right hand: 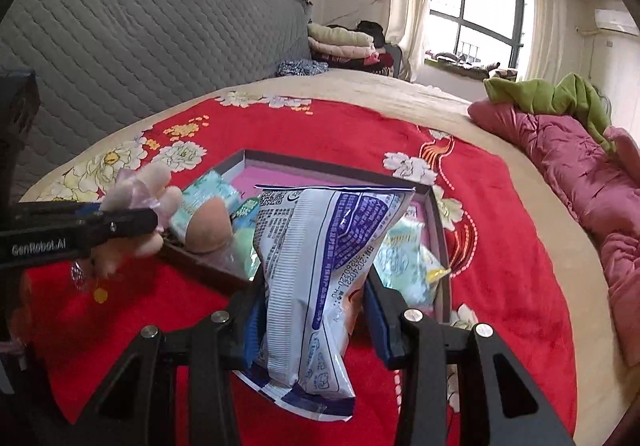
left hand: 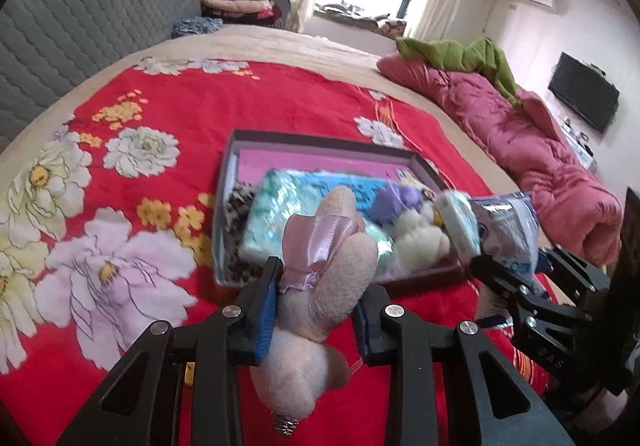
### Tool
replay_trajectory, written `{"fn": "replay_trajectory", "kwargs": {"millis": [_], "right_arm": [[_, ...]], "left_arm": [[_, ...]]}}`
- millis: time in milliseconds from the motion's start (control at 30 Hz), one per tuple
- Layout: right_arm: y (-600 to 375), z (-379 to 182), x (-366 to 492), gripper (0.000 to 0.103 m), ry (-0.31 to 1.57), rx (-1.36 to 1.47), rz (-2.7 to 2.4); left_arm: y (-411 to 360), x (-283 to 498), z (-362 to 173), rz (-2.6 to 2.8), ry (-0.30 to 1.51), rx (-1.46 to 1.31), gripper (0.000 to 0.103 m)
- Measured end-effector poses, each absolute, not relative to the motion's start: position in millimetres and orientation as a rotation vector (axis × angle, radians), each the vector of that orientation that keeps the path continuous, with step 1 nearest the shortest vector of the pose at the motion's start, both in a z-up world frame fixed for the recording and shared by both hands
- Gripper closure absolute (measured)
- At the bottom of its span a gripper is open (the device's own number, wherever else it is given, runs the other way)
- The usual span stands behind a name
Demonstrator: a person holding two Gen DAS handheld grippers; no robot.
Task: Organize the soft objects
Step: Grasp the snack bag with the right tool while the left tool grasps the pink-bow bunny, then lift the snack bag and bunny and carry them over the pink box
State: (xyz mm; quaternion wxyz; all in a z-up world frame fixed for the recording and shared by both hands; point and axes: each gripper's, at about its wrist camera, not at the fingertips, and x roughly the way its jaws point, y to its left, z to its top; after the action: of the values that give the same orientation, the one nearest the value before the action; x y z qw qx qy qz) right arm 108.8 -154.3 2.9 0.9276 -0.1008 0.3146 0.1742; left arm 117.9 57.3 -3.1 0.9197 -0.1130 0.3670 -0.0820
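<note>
Left gripper (left hand: 316, 306): matte black linkage frame, triangular cutouts in outer arms, round silver pivot screws at each joint. Fingers (left hand: 266, 310) black with blue pads on inner faces. Seen side-on from right wrist: flat black bar, white "GenRobot.AI" lettering, one small screw head.

Right gripper (right hand: 316, 310): same build, black frame, silver pivot screws, blue-faced fingers (right hand: 378, 316). In left wrist view its body shows faint embossed characters, unreadable. No skin, sleeve or cable visible.
</note>
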Motion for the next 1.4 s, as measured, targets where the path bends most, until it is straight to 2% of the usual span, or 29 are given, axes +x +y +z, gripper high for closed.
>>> {"fn": "replay_trajectory", "kwargs": {"millis": [667, 1033, 1400], "right_arm": [[-151, 17, 144, 0.06, 0.546, -0.221, 0.375], [-152, 6, 165, 0.06, 0.568, -0.228, 0.373], [-153, -22, 191, 0.059, 0.677, -0.238, 0.345]], "left_arm": [[67, 162, -4, -0.124, 0.727, -0.227, 0.07], [60, 182, -19, -0.11, 0.781, -0.212, 0.07], [56, 192, -26, -0.097, 0.799, -0.201, 0.07]]}}
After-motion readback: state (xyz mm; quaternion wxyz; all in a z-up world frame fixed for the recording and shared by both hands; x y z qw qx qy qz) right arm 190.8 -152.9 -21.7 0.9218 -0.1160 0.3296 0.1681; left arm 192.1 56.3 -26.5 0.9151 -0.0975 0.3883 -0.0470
